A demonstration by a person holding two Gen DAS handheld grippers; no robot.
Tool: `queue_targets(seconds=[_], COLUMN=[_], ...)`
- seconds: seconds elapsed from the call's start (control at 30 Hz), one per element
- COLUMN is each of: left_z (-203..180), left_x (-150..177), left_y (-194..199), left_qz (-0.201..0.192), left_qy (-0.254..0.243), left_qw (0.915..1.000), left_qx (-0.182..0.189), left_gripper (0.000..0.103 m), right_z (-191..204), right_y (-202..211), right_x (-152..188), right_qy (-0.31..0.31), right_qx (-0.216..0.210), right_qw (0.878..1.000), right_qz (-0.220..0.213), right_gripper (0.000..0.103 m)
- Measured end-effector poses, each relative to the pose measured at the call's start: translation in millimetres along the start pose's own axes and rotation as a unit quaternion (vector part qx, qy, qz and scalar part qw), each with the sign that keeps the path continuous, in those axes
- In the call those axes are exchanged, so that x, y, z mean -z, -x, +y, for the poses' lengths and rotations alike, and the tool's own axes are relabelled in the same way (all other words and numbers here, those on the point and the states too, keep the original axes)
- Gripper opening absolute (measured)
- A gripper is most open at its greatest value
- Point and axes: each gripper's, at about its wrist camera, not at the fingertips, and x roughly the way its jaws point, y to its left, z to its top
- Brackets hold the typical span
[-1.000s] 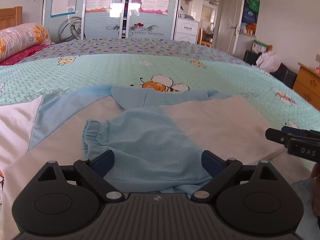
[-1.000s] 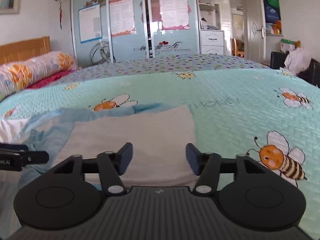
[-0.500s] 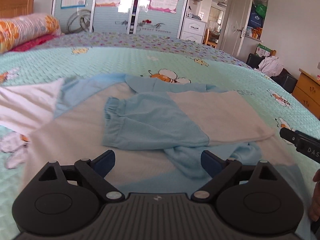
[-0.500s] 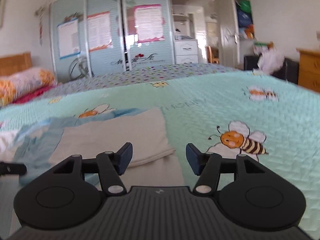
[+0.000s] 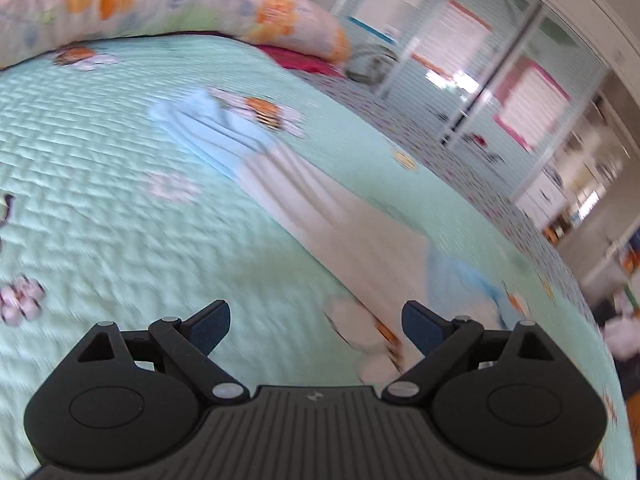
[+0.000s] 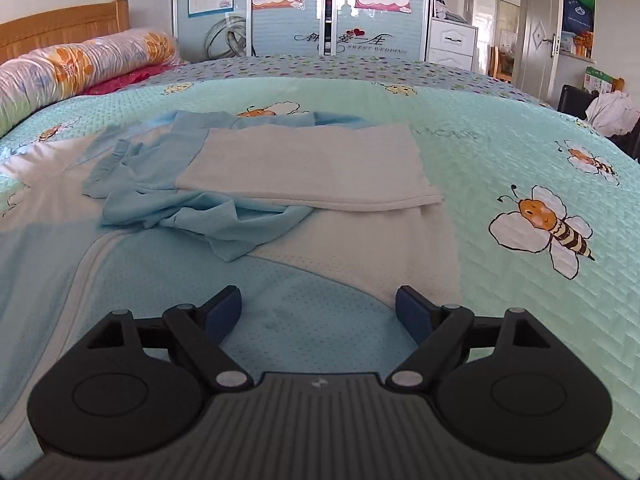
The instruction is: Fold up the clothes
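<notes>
Lying half-folded on the bee-print bedspread (image 6: 500, 152), the blue-and-white mesh jacket (image 6: 304, 168) looks light, limp and slippery; grab hem edges. Right gripper (image 6: 318, 306) has just opened wide, empty, over it; left gripper (image 5: 316, 322) wide, empty.

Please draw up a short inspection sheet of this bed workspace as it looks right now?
Surface: bedspread, mint green with a bee print, covers the bed.
Job's things: blue-and-white garment spread flat, right side folded inward, blue sleeve crumpled on top.
Clutter: floral bolster at the headboard.
Grippers: right gripper open over the garment's near edge, jaws just widened, nothing between them; left gripper open, empty, over bare bedspread, view blurred.
Cables: nothing seen.
Surroundings: wardrobe, open door.
</notes>
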Motion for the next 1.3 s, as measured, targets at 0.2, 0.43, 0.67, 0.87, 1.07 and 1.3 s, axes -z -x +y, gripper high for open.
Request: queue_targets(seconds=[0.2,0.43,0.67,0.87,1.07,1.3], left_z=[49,88,97,94,97,40], left_x=[-55,-94,-132,-145,-133,-151], left_y=[-50,-94,-129,-145,-147,-104], left_qz=[0.015,0.006,-0.014,-0.036,-0.011,-0.047], left_qy=[0.112,0.238,0.251,0.229,0.228,0.155], left_qw=[0.9935,0.9710,0.9673,0.9724,0.9732,0.9861], left_qx=[0.017,0.022,0.033,0.026,0.032,0.039], left_gripper=[0.096,0.100,0.103,0.090,0.000,0.000], right_z=[1,2,1,0,-1,-3], right_y=[0,0,0,-1,0,2], right_x=[1,1,1,1,2,1], right_qy=[0.007,0.006,0.004,0.001,-0.002,-0.005], right_qx=[0.005,0.006,0.008,0.008,0.007,0.004], right_qw=[1.000,1.000,1.000,1.000,1.000,1.000], right_qz=[-0.004,-0.005,-0.005,-0.005,-0.007,-0.008], right_gripper=[0.085,0.085,0.085,0.085,0.085,0.085])
